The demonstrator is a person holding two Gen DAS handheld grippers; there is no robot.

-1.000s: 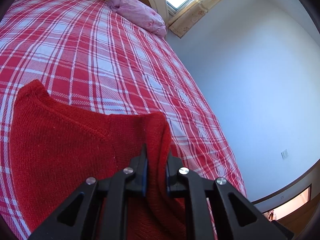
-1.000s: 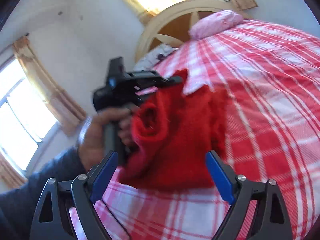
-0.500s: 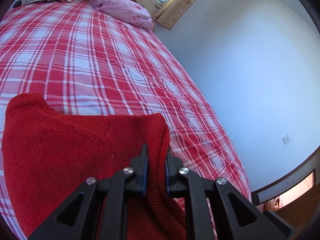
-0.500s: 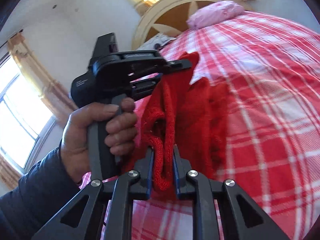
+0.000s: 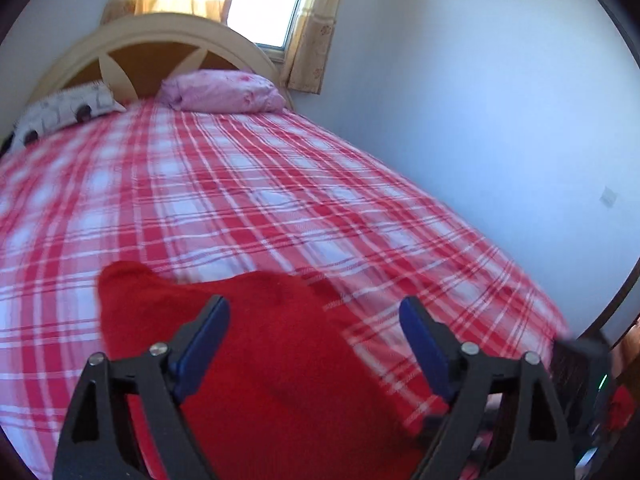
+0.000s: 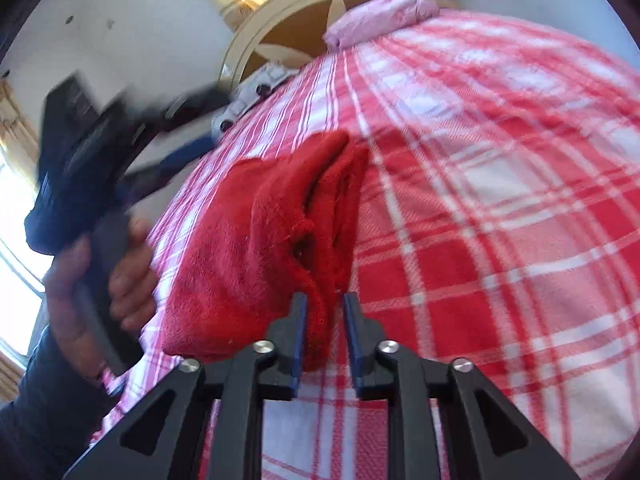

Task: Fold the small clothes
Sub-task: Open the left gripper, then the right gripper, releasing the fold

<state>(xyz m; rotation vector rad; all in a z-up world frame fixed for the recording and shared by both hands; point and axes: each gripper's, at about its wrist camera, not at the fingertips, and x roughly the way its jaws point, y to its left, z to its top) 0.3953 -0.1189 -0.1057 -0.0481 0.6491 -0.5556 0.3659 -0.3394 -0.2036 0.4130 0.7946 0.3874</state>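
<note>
Red-and-white checked bed [image 5: 280, 200] fills your view; your soft red knitted sweater [image 6: 256, 248] lies bunched on it; it is light and floppy, so hold a thick edge; your right tongs [image 6: 325, 332] pinch its near fold; your left tongs [image 5: 314, 336] have just opened wide, hanging above it.

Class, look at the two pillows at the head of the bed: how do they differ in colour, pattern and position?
1. The plain pink pillow has only a faint print; the white pillow with dark round spots is boldly patterned.
2. In the left wrist view the pink pillow lies nearer the curtained window, the white pillow further left.

Both rest on the red and white plaid bedsheet against the cream arched headboard.
</note>
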